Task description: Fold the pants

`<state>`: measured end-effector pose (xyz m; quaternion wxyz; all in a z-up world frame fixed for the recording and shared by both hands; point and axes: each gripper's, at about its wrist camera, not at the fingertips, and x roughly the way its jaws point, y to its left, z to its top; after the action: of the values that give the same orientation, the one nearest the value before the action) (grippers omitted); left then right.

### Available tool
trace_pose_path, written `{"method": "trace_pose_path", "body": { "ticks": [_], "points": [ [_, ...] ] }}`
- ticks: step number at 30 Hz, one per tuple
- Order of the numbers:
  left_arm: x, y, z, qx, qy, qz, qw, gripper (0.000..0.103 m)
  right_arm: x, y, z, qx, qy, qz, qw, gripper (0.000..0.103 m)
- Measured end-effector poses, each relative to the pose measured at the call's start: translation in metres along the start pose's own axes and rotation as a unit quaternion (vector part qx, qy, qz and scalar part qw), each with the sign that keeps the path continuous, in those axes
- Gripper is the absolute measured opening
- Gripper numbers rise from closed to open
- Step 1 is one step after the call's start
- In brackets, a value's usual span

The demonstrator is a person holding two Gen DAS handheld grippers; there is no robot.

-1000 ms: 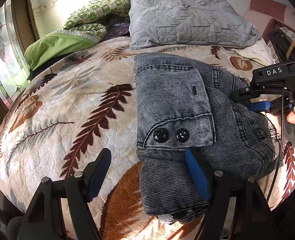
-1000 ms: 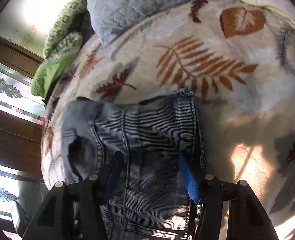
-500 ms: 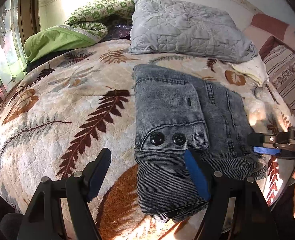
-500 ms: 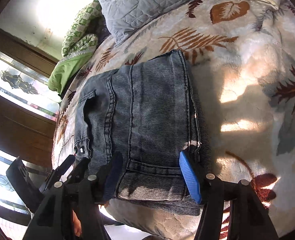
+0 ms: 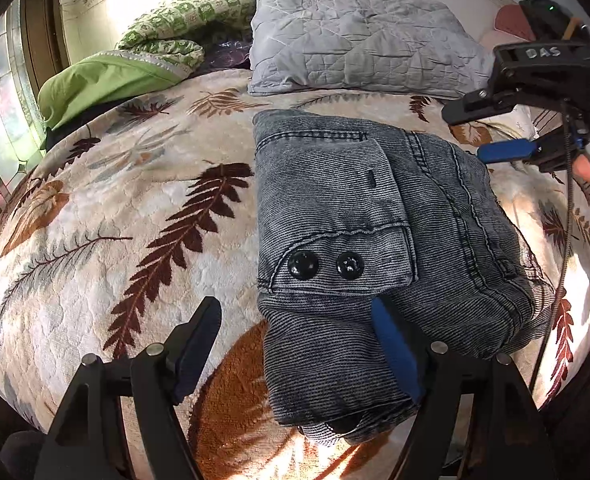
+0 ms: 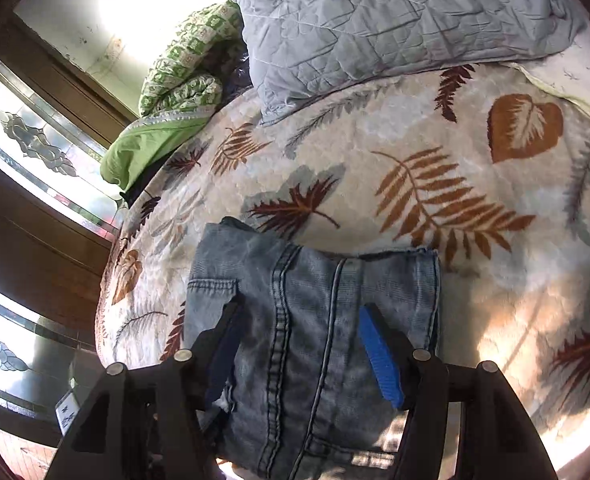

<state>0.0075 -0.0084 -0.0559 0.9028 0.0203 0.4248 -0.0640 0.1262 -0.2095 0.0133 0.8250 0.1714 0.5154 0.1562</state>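
The grey-blue denim pants (image 5: 379,248) lie folded into a compact bundle on the leaf-patterned bedspread (image 5: 127,216); a flap with two black buttons (image 5: 325,265) lies on top. My left gripper (image 5: 295,324) is open and empty, hovering at the bundle's near left edge. My right gripper (image 6: 297,322) is open and empty, just above the folded pants (image 6: 315,320). It also shows in the left wrist view (image 5: 495,136), above the bundle's far right corner, with jaws apart.
A grey quilted pillow (image 5: 359,40) and a green patterned blanket (image 5: 147,52) lie at the head of the bed. A window with decorated glass (image 6: 23,152) is on the left. Bare bedspread (image 6: 475,184) lies around the pants.
My right gripper swung from the bundle's near right side up to its far right corner, low over the denim. The left gripper stayed hovering; the pants did not move.
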Motion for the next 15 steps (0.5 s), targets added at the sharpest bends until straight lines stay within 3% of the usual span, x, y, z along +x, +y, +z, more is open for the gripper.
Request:
{"method": "trace_pose_path", "body": {
  "ticks": [3, 4, 5, 9, 12, 15],
  "points": [
    [0.002, 0.001, 0.000, -0.002, 0.000, -0.004, 1.0000, 0.080, 0.052, -0.030, 0.003, 0.038, 0.065, -0.053, 0.996, 0.069],
    [0.002, 0.002, 0.000, -0.003, -0.001, -0.005, 1.0000, 0.081, 0.061, -0.036, -0.001, 0.041, 0.065, -0.043, 0.996, 0.069],
    [0.002, 0.002, -0.001, -0.004, 0.000, -0.006, 1.0000, 0.081, 0.057, -0.035, -0.003, 0.032, 0.048, -0.040, 0.998, 0.069],
    [0.003, 0.004, -0.001, -0.010, 0.001, -0.010, 0.9999, 0.082, 0.038, -0.024, -0.005, 0.018, 0.046, -0.047, 0.998, 0.069],
    [0.003, 0.004, -0.002, -0.009, -0.001, -0.009, 0.9999, 0.082, 0.012, -0.016, -0.014, 0.010, 0.021, -0.030, 0.999, 0.069],
    [0.004, 0.005, -0.002, -0.012, 0.000, -0.008, 0.9999, 0.082, 0.003, -0.018, -0.034, 0.011, 0.023, -0.014, 1.000, 0.070]
  ]
}}
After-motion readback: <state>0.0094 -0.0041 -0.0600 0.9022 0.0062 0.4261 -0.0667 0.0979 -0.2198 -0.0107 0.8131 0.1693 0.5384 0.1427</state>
